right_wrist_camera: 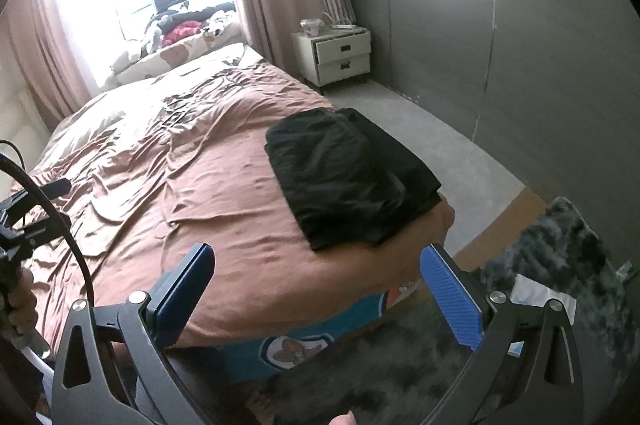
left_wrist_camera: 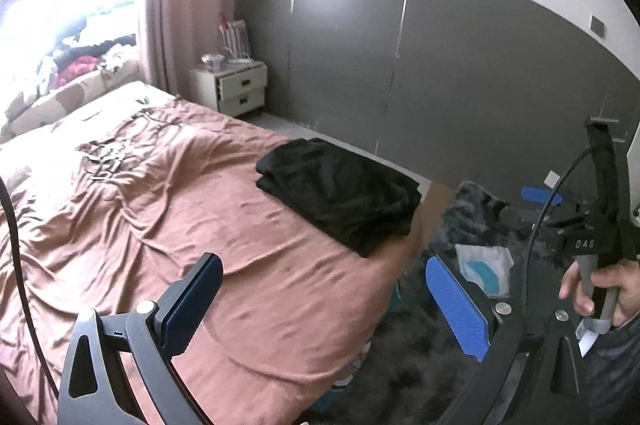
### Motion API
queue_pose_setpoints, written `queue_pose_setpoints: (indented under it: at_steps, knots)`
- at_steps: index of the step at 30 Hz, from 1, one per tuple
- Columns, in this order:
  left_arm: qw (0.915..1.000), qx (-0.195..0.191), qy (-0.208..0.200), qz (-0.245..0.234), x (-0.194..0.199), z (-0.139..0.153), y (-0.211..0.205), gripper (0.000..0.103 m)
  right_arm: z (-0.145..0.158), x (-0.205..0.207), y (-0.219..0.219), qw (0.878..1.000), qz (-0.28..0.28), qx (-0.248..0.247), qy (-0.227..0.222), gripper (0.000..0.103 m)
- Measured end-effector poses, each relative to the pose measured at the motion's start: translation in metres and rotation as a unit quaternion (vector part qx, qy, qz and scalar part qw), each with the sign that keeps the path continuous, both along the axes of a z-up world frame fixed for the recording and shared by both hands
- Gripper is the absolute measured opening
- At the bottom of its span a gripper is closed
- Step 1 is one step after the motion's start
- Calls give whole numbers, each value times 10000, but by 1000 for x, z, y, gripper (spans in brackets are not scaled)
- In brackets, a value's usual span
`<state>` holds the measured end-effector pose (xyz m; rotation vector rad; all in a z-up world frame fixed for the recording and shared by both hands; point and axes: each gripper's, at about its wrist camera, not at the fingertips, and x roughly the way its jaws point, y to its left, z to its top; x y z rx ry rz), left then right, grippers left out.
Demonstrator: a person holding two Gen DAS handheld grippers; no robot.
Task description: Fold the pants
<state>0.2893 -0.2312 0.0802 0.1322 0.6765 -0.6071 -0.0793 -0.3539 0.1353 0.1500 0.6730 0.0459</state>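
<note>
Now | pants: lying folded in a black stack at the corner of the bed | left tongs: standing spread, gripping nothing | right tongs: standing spread wide, gripping nothing

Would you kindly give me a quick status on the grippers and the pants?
Left gripper open, empty. Right gripper open, empty. Black pants lie folded at the corner of the bed, clear of both grippers. Nothing in the way.
</note>
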Motion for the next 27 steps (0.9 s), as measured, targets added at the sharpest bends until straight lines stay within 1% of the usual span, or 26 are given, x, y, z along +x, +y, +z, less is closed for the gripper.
queue_pose_setpoints:
  at_steps: [4, 8, 10, 16, 21, 24, 27]
  knots:
    - [9997, -10, -209, 126, -22, 9, 20, 103, 3, -16, 14, 9999, 78, 7, -69, 103]
    - [9990, -132, -345, 252, -43, 19, 43, 103, 6, -36, 29, 9998, 135, -10, -172, 103]
    - [9986, -145, -403, 313, -52, 20, 53, 103, 6, -44, 34, 9998, 76, -38, -201, 103]
    - [9971, -234, -488, 537, -78, 15, 82, 103, 2, -66, 52, 9992, 156, 12, -365, 103]
    - [9951, -369, -597, 697, -104, 10, 107, 103, -8, -86, 66, 9984, 239, 44, -515, 103]
    - [9934, -294, -681, 870, -122, 7, 118, 103, -17, -94, 74, 9979, 300, 38, -573, 103]
    - [9915, -333, -762, 1000, -140, 8, 129, 103, -23, -104, 83, 9972, 363, 12, -653, 103]
